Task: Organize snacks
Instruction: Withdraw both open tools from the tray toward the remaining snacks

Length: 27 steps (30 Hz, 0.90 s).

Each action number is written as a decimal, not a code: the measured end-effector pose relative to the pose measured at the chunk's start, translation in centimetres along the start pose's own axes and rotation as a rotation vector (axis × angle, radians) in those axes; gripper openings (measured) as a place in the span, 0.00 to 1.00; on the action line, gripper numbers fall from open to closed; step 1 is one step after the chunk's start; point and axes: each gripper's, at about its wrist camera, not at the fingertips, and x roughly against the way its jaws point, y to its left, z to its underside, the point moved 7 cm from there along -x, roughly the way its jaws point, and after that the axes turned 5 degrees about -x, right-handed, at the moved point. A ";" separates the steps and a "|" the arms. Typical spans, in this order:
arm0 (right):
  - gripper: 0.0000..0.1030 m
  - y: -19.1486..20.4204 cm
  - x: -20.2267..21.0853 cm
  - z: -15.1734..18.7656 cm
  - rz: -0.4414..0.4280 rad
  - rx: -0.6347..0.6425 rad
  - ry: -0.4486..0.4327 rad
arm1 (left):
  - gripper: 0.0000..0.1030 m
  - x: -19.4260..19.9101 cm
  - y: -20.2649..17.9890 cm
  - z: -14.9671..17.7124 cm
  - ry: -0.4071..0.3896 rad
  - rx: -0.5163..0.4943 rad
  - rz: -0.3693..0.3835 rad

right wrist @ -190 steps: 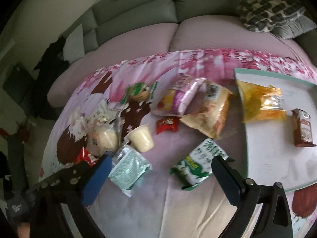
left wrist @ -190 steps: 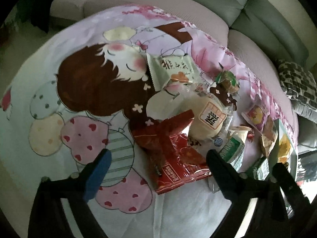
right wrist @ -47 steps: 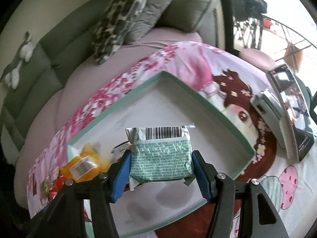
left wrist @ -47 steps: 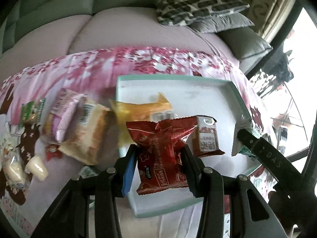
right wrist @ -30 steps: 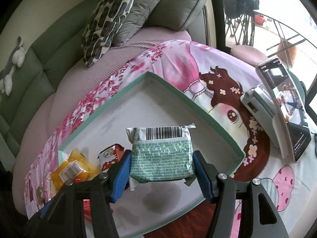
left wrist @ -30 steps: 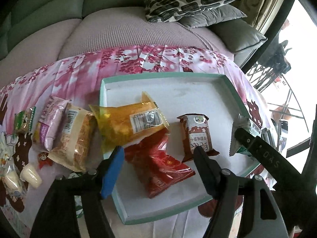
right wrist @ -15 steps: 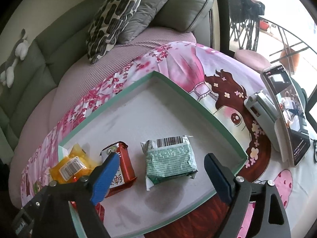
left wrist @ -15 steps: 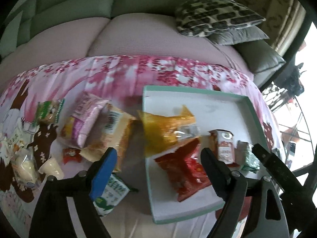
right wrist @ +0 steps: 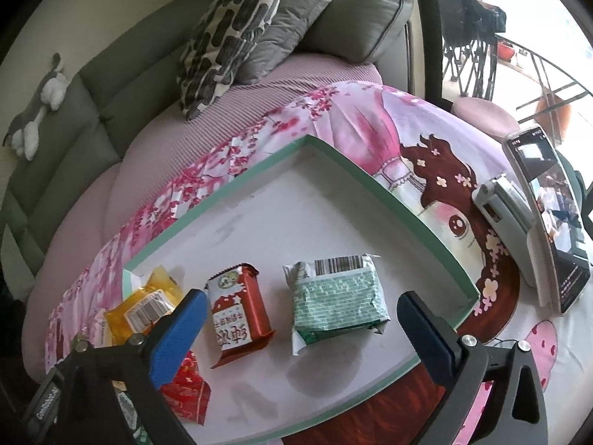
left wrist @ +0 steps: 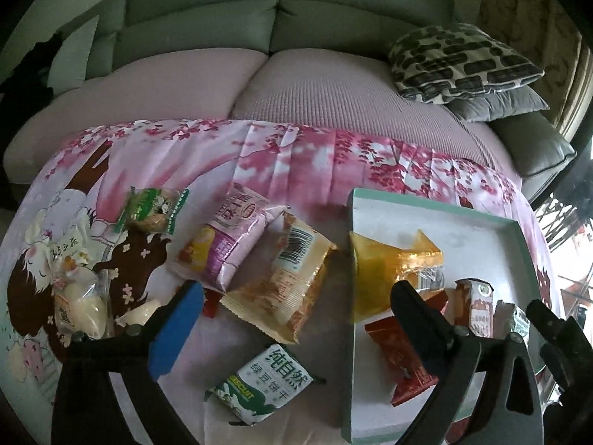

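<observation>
Over the tray (right wrist: 426,222), both hand-held grippers, left (left wrist: 296,313) and right (right wrist: 302,315), have just been opened wide; nothing is gripped, and the green packet (right wrist: 335,304) lies released.

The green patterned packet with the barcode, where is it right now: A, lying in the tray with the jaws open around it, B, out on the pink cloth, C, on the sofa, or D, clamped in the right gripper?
A: the green patterned packet lies flat on the tray floor beside the red packet, and the right gripper stands open, pads clear of it.
</observation>
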 end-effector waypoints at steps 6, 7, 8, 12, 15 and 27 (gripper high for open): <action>1.00 0.8 0.9 -0.5 -0.069 -0.006 -0.039 | 0.98 0.4 1.2 0.2 -0.013 0.026 -0.022; 1.00 1.0 1.0 -0.5 -0.076 -0.004 -0.041 | 0.98 0.4 1.5 0.2 -0.016 0.031 -0.027; 1.00 1.1 1.0 -0.5 -0.081 -0.003 -0.039 | 0.98 0.5 1.7 0.2 -0.018 0.035 -0.032; 1.00 2.1 0.9 -0.2 -0.091 0.023 -0.015 | 0.98 1.5 3.6 0.0 -0.032 0.046 -0.053; 1.00 3.1 0.9 0.3 -0.115 0.044 -0.004 | 0.98 2.1 5.1 0.1 -0.027 0.055 -0.090; 1.00 9.1 1.8 3.7 -0.214 0.159 0.018 | 0.98 5.0 12.9 1.7 -0.035 0.102 -0.234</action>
